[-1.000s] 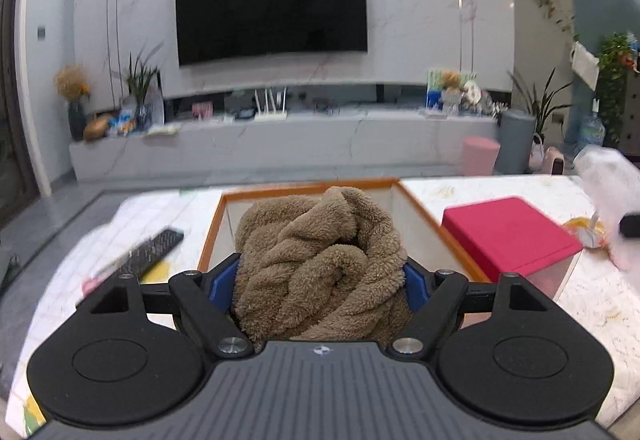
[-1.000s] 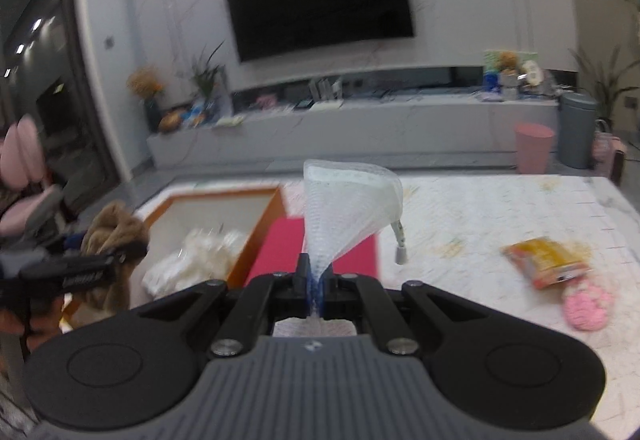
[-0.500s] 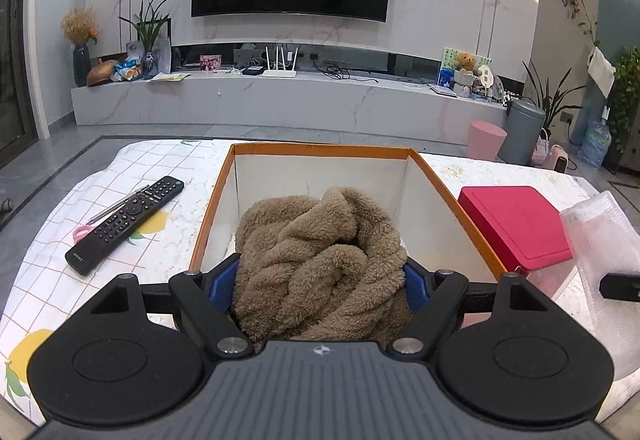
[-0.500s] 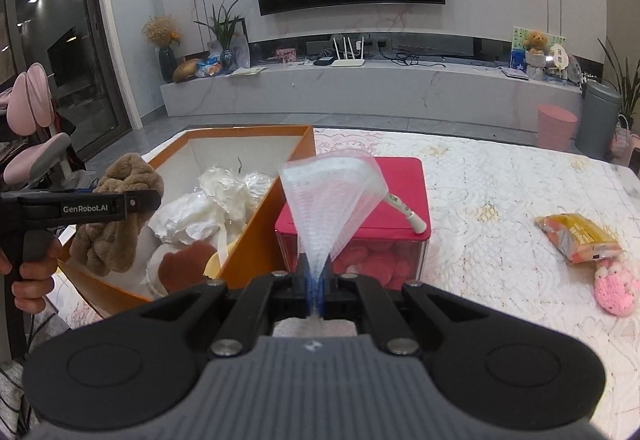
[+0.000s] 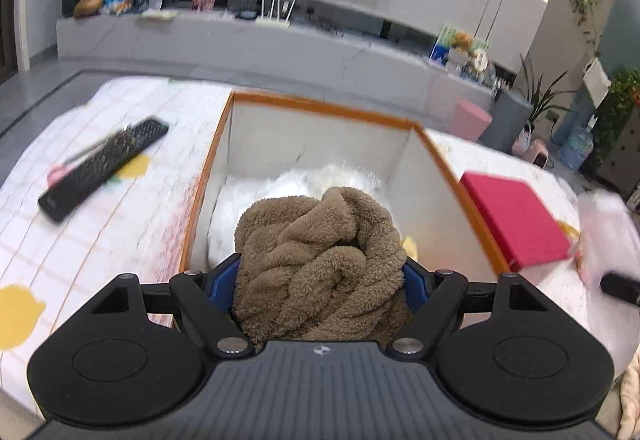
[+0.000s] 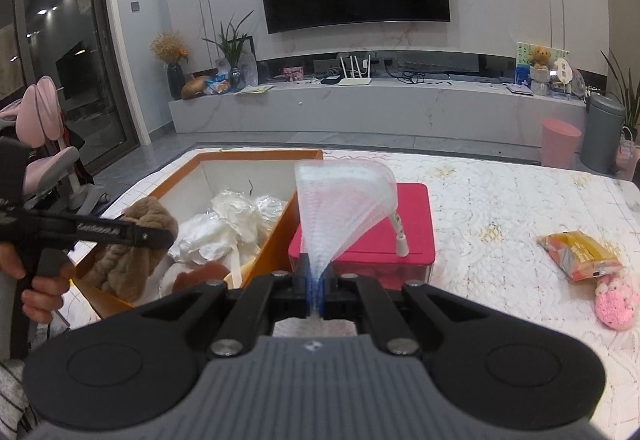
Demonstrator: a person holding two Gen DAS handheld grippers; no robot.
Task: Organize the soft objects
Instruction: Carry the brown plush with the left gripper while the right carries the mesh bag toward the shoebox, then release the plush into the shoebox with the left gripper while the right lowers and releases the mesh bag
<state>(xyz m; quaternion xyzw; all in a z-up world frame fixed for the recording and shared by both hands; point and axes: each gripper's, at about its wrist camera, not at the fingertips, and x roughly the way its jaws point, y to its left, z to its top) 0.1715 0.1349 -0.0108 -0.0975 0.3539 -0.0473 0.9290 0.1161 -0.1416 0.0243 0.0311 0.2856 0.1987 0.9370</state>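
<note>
A bundle of brown fleece (image 5: 320, 264) fills my left gripper (image 5: 320, 280), whose blue pads (image 5: 222, 280) press on both its sides with the jaws wide. It hangs over the near end of the orange-rimmed box (image 5: 320, 108), above white soft items (image 5: 304, 180). In the right wrist view the same fleece (image 6: 120, 264) sits at the box's (image 6: 256, 154) near left edge. My right gripper (image 6: 316, 280) is shut on the neck of a white mesh pouch (image 6: 344, 204), which stands up in front of the red-lidded container (image 6: 404, 224).
A black remote (image 5: 104, 168) lies on the table left of the box. The red-lidded container (image 5: 516, 224) stands right of it. An orange snack packet (image 6: 580, 250) and a pink knitted item (image 6: 616, 300) lie at the right. A hand (image 6: 36, 292) holds the left gripper's handle.
The left gripper carried the fleece forward over the box and tipped down, so the box's inside now shows. The right gripper tipped down a little, still pinching the mesh pouch.
</note>
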